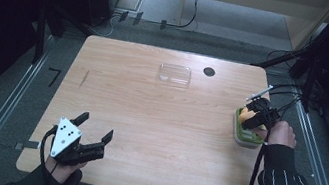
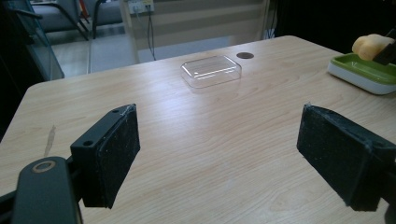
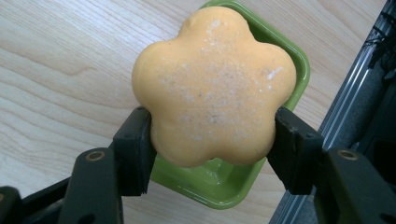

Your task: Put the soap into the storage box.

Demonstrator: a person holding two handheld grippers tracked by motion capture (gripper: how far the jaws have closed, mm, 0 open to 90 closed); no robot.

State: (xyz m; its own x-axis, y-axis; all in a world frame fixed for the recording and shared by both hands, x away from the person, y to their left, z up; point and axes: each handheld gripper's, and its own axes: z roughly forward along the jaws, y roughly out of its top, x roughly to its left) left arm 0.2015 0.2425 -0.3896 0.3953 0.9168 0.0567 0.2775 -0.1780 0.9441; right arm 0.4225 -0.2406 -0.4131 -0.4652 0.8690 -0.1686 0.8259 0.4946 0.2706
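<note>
Wood tabletop (image 1: 147, 120) sits in a dim room. My right gripper (image 3: 212, 135) pinches the soap (image 3: 215, 88) by its sides, just over the green dish (image 3: 219, 186), so I can carry it. My left gripper (image 1: 93, 134) waits spread wide, near the clear box (image 2: 211, 70).

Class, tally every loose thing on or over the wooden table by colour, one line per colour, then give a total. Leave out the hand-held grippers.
Orange: 1, the flower-shaped soap, clamped in the right hand-held gripper
Green: 1, the soap dish under it
Clear: 1, the plastic box
Total: 3
</note>
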